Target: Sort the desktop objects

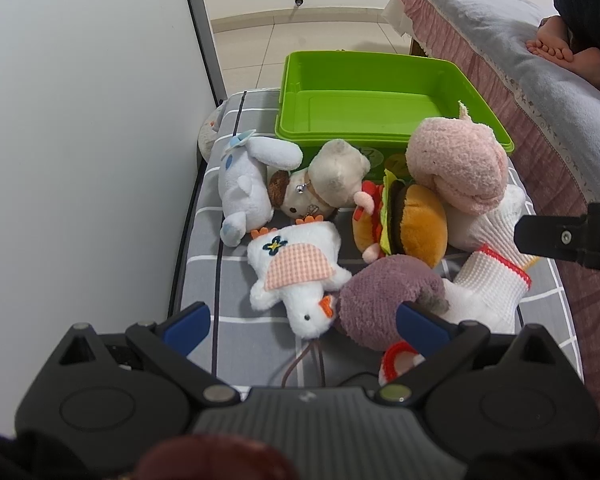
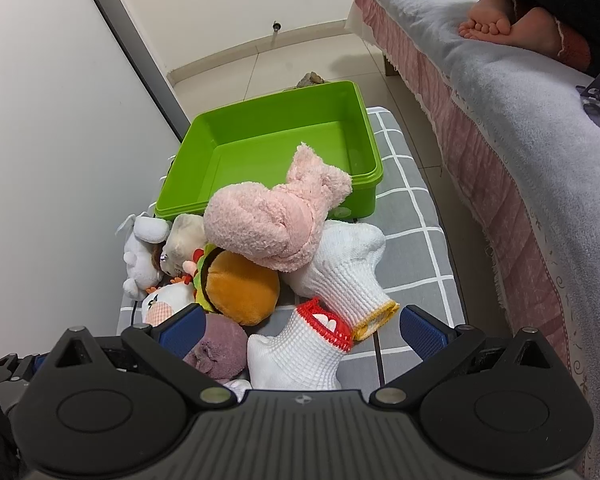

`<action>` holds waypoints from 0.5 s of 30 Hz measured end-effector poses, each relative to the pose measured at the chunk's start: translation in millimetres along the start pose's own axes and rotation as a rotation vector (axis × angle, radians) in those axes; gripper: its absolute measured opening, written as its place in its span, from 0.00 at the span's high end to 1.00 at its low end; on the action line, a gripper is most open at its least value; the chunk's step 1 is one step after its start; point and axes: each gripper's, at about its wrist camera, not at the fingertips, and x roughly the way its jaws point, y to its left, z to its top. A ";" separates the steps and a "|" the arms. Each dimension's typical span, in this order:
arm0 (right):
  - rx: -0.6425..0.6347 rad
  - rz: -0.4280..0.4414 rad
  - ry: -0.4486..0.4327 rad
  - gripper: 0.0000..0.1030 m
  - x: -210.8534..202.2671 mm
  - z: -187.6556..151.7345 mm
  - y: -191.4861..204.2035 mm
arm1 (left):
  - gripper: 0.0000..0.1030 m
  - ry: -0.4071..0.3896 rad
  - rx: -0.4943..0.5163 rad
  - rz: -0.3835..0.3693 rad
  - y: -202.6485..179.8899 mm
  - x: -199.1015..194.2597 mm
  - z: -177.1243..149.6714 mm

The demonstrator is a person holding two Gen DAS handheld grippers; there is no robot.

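Green bin point(image 2: 370, 152) empty; both tongs, left point(image 1: 304, 320) and right point(image 2: 300, 324), wide open, holding nothing. Right should likely close on red-cuffed glove point(image 2: 296, 348) mid-body, clear of neighbours.

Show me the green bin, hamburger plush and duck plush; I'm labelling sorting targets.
green bin point(image 1: 380, 114): left wrist view, inner floor.
hamburger plush point(image 2: 242, 286): right wrist view, orange bun.
duck plush point(image 1: 296, 266): left wrist view, checked wing.

- The green bin point(image 1: 380, 96) lies open from above, its floor bare; the pink rolled sock point(image 2: 268, 224) leans against its near rim
- Plush toys and socks crowd the checked cushion point(image 2: 416, 216) between the bin and both claws, touching one another
- A bare strip of cushion runs along the right, beside the bed point(image 2: 500, 128)
- The white panel point(image 1: 80, 140) walls off the left edge
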 end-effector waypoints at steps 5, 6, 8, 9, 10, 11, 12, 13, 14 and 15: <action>-0.001 0.000 0.001 0.00 0.1 -0.2 0.3 | 0.00 0.000 0.000 0.000 0.1 -0.3 -0.6; -0.003 0.000 0.001 0.00 0.3 -0.3 0.4 | 0.00 0.000 0.000 0.000 0.1 -0.3 -0.7; -0.005 -0.001 0.002 0.00 0.6 -1.2 0.6 | 0.00 0.000 -0.001 0.000 0.1 -0.3 -0.7; -0.004 -0.001 0.002 0.00 0.8 -1.1 0.8 | 0.00 0.000 -0.001 0.000 0.1 -0.3 -0.6; -0.004 -0.001 0.002 0.00 0.8 -0.9 0.7 | 0.00 0.001 -0.001 0.000 0.1 -0.3 -0.6; -0.004 -0.001 0.002 0.00 0.7 -1.2 0.5 | 0.00 0.001 0.000 0.000 0.0 -0.3 -0.5; -0.004 -0.001 0.002 0.00 0.8 -0.7 0.6 | 0.00 0.001 0.000 0.000 0.0 -0.3 -0.5; -0.004 -0.001 0.002 0.00 0.8 -0.5 0.6 | 0.00 0.001 0.000 0.001 0.0 -0.3 -0.6; -0.004 -0.001 0.002 0.00 0.9 -1.2 0.4 | 0.00 0.001 0.000 0.001 0.1 -0.3 -0.5; -0.004 -0.001 0.003 0.00 1.1 -0.8 0.3 | 0.00 0.001 0.000 0.001 0.1 -0.3 -0.6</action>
